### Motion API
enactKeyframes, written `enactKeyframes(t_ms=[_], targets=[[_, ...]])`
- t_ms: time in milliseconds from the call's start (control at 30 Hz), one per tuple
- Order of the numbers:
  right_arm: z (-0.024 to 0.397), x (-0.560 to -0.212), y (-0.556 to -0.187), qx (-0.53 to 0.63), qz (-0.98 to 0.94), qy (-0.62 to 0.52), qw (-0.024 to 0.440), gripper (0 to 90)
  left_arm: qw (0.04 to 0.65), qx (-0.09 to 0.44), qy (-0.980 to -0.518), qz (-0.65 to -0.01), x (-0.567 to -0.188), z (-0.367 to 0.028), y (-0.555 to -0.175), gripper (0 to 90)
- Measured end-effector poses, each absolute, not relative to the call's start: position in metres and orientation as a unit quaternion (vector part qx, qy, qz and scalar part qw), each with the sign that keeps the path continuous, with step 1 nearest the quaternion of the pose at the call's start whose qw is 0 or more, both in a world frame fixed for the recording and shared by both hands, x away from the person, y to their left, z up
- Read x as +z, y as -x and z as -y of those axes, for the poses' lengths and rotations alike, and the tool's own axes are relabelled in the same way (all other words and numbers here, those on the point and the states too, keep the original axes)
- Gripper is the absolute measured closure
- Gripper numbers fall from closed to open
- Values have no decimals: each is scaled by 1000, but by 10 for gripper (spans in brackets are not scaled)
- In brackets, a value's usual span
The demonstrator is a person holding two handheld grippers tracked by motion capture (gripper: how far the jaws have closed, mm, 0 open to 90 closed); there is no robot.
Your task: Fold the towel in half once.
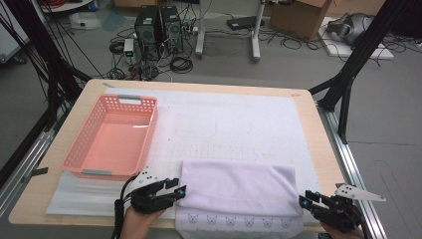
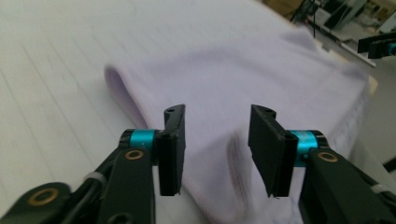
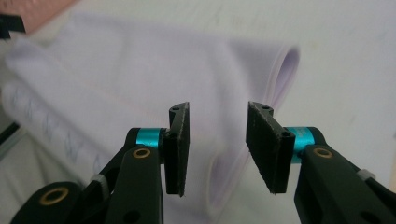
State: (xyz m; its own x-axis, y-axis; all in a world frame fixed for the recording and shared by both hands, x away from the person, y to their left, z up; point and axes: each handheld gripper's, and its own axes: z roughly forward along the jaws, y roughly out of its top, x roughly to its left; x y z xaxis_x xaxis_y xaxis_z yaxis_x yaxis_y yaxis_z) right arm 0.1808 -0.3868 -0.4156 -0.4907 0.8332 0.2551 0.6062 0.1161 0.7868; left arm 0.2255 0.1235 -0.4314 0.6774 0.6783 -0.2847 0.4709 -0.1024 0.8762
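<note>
- Folded lilac towel (image 1: 238, 191) lying flat at lower centre of the high view, near edge with a row of small printed motifs hanging just over the table (image 1: 318, 149) front.
- Fold doubled over, rounded fold edges visible in both gripper views (image 2: 261, 93) (image 3: 140, 84).
- Left gripper (image 1: 180, 191) at the towel's left edge, jaws released and parted, nothing pinched; cloth lying between and beyond them in its own view.
- Right gripper (image 1: 304, 200) at the towel's right edge, likewise let go, jaws apart, cloth unclamped.
- Step in hand, by judgement: a fold just laid down, both corners freed.
- Next move probably calls for a fresh grip on the short ends for another fold, or a lift toward the pink basket (image 1: 79, 164) at middle left.
- White mat (image 1: 239, 114) under everything; basket well apart from the towel.
</note>
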Motion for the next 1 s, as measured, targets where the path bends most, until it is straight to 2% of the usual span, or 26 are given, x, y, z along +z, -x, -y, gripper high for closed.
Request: enactKeyframes(t_ms=[67,167,300,400,500,533,633,733,900,1000], targets=[[384,-411,-193,455,-734,-482,147,632,548,107,-733,-388,-429,-121,-239,516],[375,-417,-216,438,-752,-469,150,735,549,104,-730,-393,-431,-118,-255,528],[356,-434,-250,406,-776,-463,138,774,544,100,-731,-400,-437,-116,-270,554],[352,-441,-265,380,-780,-471,155,787,528,106,-737,-408,-443,-113,-279,554],[362,-445,-270,366,-764,-497,185,804,500,113,-745,-427,-448,-110,-286,473],[365,-445,-269,366,-757,-506,190,786,490,122,-747,-433,-450,-110,-287,462],[376,-440,-261,390,-745,-509,182,657,481,117,-745,-447,-452,-112,-290,425],[382,-440,-253,391,-742,-517,173,497,472,114,-750,-450,-452,-111,-291,423],[377,-445,-245,382,-759,-506,147,405,454,112,-763,-446,-453,-106,-291,429],[370,-446,-242,371,-769,-496,160,399,443,122,-774,-435,-453,-102,-289,451]])
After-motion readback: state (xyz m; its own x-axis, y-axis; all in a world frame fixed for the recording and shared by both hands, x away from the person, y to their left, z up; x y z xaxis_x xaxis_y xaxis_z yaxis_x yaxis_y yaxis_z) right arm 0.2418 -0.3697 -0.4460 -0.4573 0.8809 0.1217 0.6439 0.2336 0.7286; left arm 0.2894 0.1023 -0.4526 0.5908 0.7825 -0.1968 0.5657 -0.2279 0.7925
